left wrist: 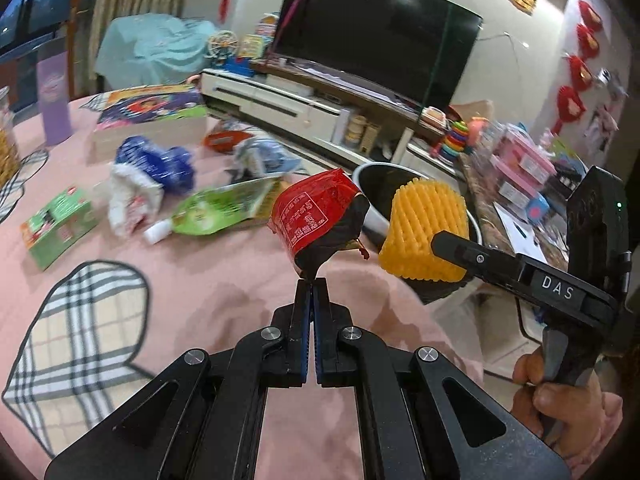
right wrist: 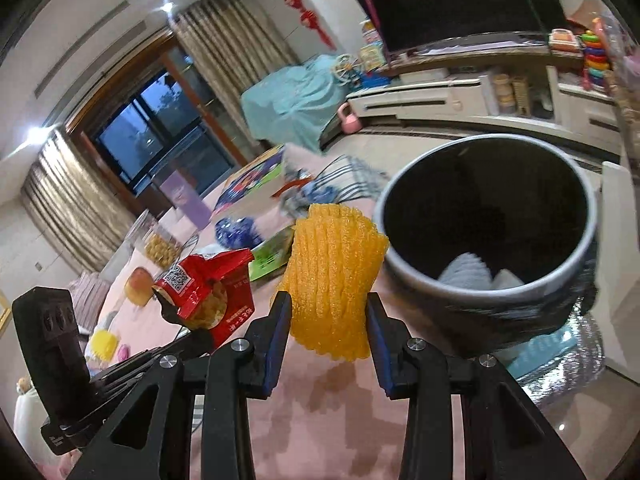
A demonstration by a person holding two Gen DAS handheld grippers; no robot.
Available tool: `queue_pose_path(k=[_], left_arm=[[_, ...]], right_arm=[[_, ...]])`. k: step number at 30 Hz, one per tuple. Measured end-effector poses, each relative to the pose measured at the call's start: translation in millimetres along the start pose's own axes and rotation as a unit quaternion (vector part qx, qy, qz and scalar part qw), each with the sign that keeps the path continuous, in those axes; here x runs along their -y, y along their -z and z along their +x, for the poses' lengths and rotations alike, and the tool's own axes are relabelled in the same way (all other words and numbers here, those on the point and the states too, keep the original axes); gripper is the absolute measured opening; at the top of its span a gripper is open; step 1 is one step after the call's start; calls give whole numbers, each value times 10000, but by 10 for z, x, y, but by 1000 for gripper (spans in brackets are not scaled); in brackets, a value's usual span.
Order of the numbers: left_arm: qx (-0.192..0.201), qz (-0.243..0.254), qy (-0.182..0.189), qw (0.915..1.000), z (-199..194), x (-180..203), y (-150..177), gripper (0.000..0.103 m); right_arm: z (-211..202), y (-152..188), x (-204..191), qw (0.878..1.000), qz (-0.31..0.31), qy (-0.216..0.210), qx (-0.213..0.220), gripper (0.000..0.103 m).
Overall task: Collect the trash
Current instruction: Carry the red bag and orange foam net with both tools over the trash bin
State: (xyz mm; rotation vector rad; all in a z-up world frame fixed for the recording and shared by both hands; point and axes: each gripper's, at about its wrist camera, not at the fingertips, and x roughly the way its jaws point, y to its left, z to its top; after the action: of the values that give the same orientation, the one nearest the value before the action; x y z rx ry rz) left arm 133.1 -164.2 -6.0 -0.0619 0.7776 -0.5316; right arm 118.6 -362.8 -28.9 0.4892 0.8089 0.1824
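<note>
My left gripper [left wrist: 311, 282] is shut on the lower corner of a red snack wrapper [left wrist: 316, 216], lifted above the pink tablecloth. The same wrapper [right wrist: 208, 292] shows at the left of the right wrist view. My right gripper [right wrist: 328, 304] is shut on a yellow foam fruit net [right wrist: 334, 280], squeezed between its blue pads. That net [left wrist: 424, 232] hangs just right of the wrapper. Both pieces are near the rim of a dark round bin [right wrist: 492, 220] beside the table edge; the bin [left wrist: 376, 188] shows behind them. Pale scraps lie in its bottom.
On the pink tablecloth [left wrist: 200, 280] lie a green pouch [left wrist: 224, 210], a blue-and-white bag [left wrist: 152, 168], a green box [left wrist: 56, 226], a picture book [left wrist: 152, 106] and a purple bottle [left wrist: 54, 96]. A TV stand [left wrist: 280, 96] with toys is behind. A hand [left wrist: 560, 396] holds the right gripper.
</note>
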Motion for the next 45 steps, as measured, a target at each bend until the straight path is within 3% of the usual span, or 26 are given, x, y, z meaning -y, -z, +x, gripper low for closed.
queue_pose_path(k=[23, 45], left_arm=[[-126, 734, 307, 9967, 492, 808, -368, 1], [-373, 902, 327, 9947, 888, 1033, -573, 1]], right_arm=[[-325, -283, 721, 9971, 377, 511, 423, 38], [-233, -503, 993, 9955, 449, 741, 386, 38]])
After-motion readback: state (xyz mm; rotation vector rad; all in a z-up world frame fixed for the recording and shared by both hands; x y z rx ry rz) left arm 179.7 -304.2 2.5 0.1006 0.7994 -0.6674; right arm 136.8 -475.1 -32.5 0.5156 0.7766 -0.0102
